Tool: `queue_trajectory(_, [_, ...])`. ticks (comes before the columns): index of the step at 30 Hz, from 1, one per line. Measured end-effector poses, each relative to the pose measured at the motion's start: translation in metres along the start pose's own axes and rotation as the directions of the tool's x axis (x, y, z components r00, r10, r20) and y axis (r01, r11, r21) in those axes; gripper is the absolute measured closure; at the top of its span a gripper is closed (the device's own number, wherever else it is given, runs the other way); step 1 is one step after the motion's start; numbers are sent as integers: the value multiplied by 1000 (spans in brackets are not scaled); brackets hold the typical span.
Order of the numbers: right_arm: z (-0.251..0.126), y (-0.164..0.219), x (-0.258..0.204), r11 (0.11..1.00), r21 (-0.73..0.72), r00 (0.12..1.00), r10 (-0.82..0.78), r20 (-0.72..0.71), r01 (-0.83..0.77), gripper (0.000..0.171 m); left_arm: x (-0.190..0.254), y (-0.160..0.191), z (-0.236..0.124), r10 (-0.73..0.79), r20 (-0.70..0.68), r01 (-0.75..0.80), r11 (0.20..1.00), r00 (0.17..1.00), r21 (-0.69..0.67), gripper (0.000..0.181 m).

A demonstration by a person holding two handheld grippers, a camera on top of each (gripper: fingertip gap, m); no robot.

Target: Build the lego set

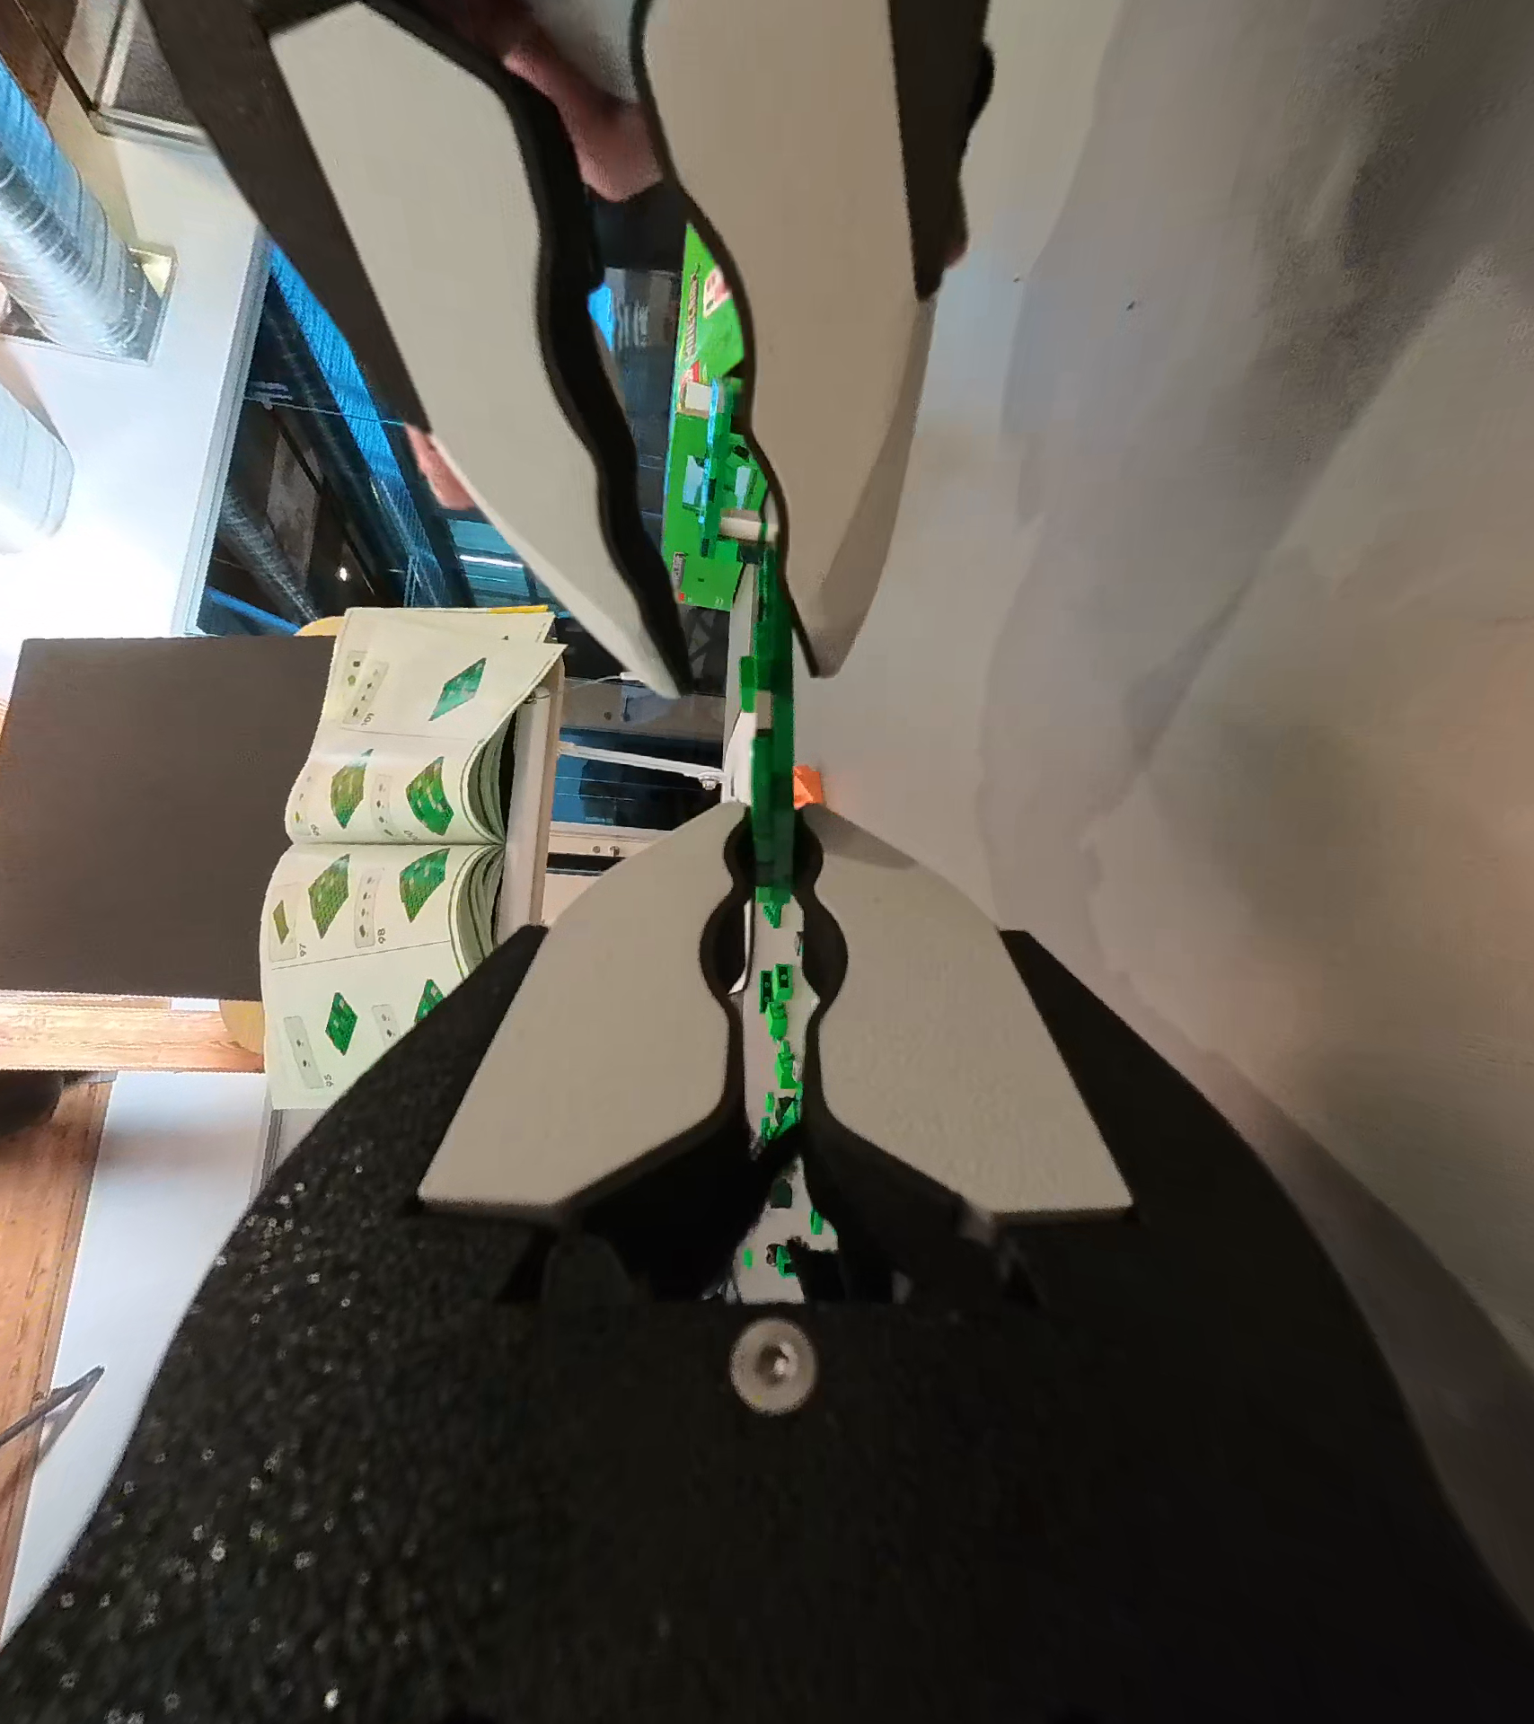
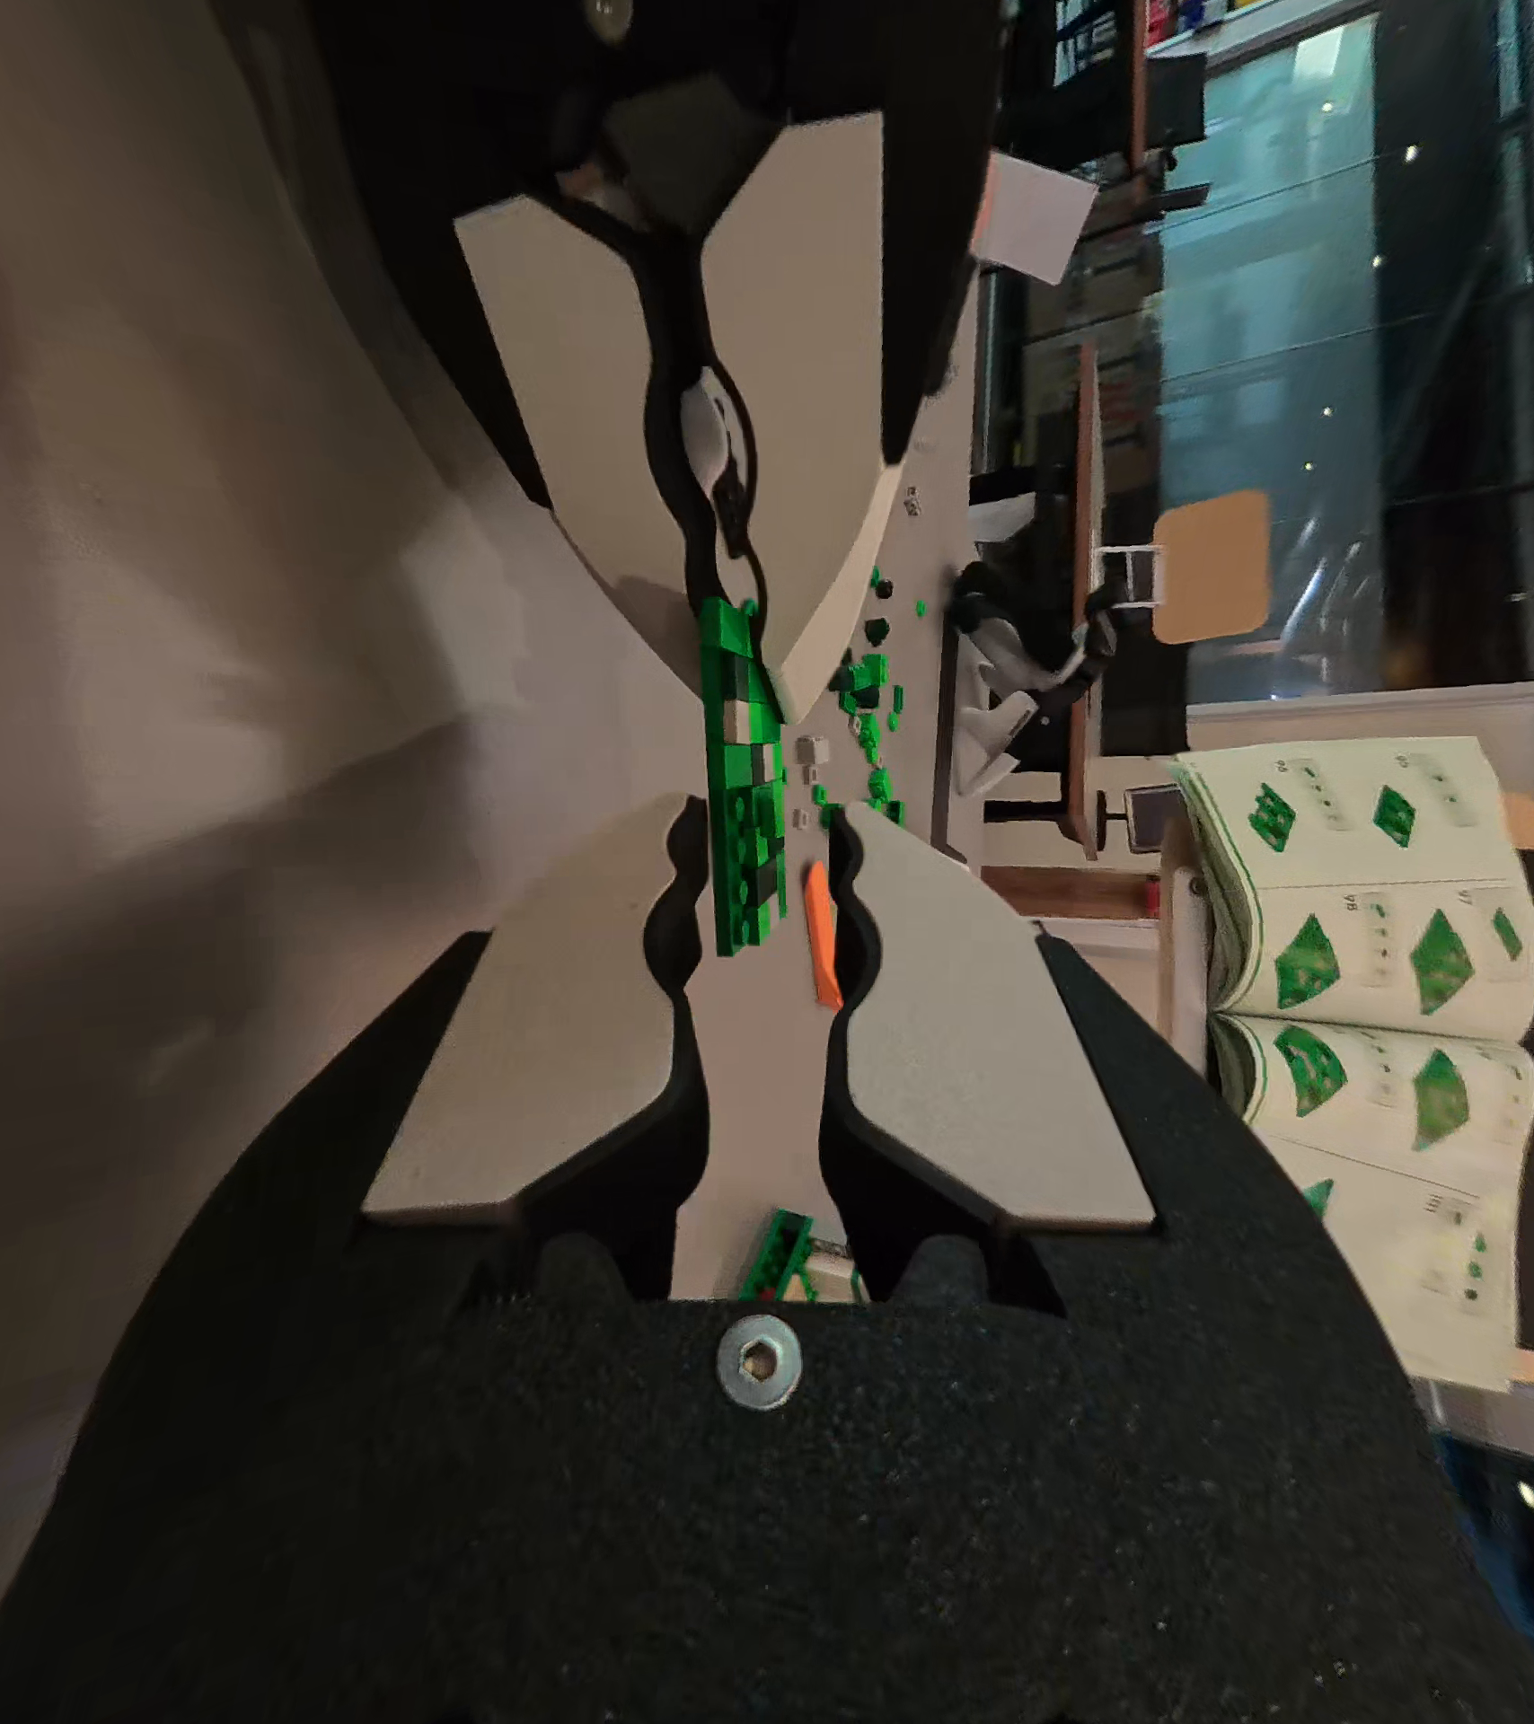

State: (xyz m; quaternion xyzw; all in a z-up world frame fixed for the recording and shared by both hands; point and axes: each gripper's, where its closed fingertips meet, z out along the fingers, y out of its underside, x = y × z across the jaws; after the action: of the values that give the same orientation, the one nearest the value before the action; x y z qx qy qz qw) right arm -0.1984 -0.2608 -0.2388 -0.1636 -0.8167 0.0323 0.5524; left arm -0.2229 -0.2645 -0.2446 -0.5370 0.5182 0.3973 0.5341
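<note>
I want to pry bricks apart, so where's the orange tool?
In the right wrist view the orange tool lies on the white table, beside the green plate, by the right gripper.

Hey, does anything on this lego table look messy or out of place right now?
Mostly tidy. Loose green pieces lie scattered on the table beside the green plate, which the left tongs pinch by one end. An orange tool lies apart, alone.
</note>
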Motion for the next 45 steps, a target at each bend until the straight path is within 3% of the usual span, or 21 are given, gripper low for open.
queue_trajectory(10, [8, 1, -7, 1000, -12, 1000, 22, 16, -22, 157, 1, -1, -1, 4, -7, -4, 1000, 1000, 6, 175])
queue_trajectory(29, [5, 0, -10, 997, -56, 996, -61, -60, 58, 161, 5, -2, 2, -21, -50, 18, 999, 999, -47, 175])
queue_trajectory(45, [5, -1, -4, 999, -31, 993, -24, -114, 20, 164, 0, -2, 2, -87, -49, 84, 995, 995, -45, 175])
